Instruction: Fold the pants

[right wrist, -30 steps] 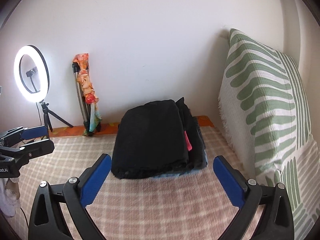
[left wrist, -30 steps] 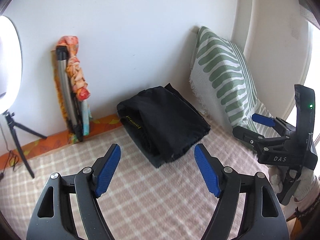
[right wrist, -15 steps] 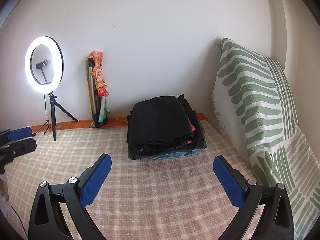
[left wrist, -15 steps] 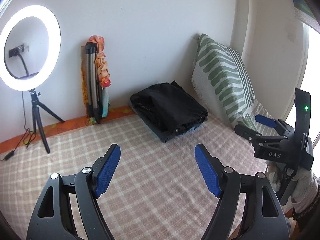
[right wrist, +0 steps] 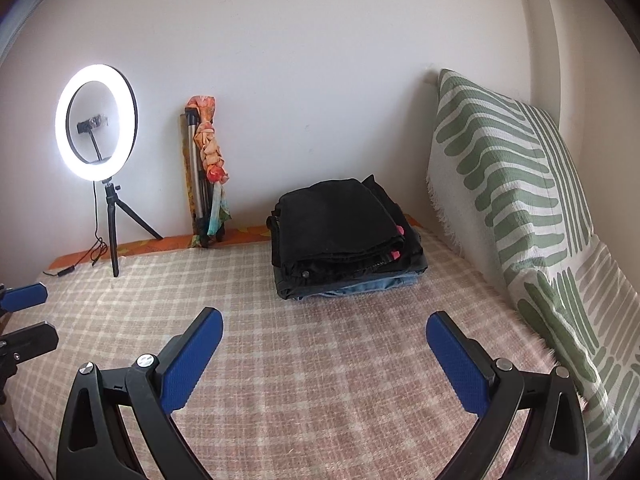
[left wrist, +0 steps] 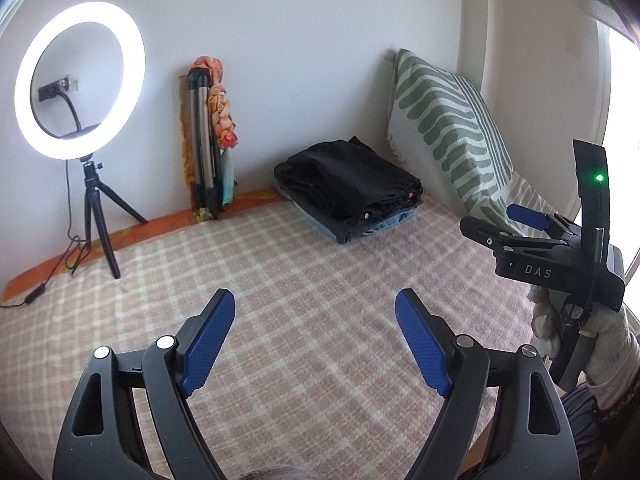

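Both grippers, left gripper (left wrist: 314, 338) and right gripper (right wrist: 324, 354), hover empty with jaws spread wide over the checked blanket (right wrist: 320, 360), well apart from the folded black pants (right wrist: 336, 222) topping the stack at the blanket's far edge, apparently parked there as finished.

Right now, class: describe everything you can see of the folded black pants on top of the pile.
The black pants are folded into a thick, soft rectangle of dark matte cloth, with layered edges and a small round button facing the cameras. They lie flat on top of a pile of folded clothes on the checked blanket, near the wall. Neither gripper touches them.
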Available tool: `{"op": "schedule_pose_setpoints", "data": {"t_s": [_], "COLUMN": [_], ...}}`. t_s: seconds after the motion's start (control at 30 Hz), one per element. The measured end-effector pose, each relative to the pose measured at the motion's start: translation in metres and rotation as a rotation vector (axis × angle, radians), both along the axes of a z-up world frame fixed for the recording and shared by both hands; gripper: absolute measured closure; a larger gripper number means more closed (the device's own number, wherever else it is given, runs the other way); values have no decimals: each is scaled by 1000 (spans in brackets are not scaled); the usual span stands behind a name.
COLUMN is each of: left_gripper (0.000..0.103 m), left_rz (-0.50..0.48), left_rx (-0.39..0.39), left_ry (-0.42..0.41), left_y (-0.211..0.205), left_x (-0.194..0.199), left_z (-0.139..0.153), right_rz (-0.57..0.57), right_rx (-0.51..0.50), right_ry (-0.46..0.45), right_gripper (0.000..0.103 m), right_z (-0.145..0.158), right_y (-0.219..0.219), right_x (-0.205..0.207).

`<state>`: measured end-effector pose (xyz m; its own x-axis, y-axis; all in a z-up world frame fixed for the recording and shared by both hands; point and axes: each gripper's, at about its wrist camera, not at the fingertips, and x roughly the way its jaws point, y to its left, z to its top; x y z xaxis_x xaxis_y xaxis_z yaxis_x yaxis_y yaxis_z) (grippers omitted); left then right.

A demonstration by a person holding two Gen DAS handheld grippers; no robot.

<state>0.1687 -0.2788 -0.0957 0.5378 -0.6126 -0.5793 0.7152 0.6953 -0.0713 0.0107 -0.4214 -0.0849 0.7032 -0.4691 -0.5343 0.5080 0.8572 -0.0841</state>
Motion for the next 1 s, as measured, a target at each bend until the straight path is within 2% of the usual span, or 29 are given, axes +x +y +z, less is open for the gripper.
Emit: {"op": "schedule_pose_setpoints", "data": {"t_s": [0.47,0.57,1.0], "left_gripper": [20,13,13], "left_rz": [50,71,101], "left_rx": [17,29,47], "left_ry": [-10,-27,-26], "left_y": [12,13,17], "left_x": [5,6,11], "left_z": [-11,-12,-13], "right_rz": [8,9,3], "right_rx": [-5,0,10], "right_ry": [30,29,31], "right_gripper": [0,0,0], "right_z": [-19,-20,-23], "right_y": [5,4,3], "right_x": [6,7,10]}}
